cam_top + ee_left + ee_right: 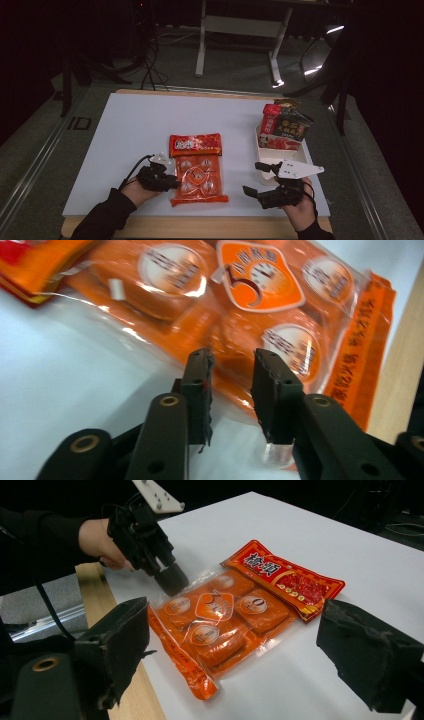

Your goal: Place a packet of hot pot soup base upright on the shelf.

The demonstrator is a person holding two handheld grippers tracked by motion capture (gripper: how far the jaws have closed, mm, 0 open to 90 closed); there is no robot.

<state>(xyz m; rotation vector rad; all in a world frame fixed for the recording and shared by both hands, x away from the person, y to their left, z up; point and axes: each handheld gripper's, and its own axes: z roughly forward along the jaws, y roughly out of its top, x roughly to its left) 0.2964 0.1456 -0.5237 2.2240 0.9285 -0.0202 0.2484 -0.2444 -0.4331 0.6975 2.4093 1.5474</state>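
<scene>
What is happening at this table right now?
A person holds a gripper in each hand at a white table. The left gripper is at the edge of an orange snack bag, its jaws a little apart with the clear edge between them, not pressing on it. The right gripper waits open beside the bag, holding nothing. A red packet lies just beyond the bag, and a box of snacks stands at the right.

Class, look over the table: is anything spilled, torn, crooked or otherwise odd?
Nothing is spilled or torn. The orange snack pack lies flat, its near end close to the table edge, with the red packet just behind it. Packets stand crowded in the white box.
</scene>
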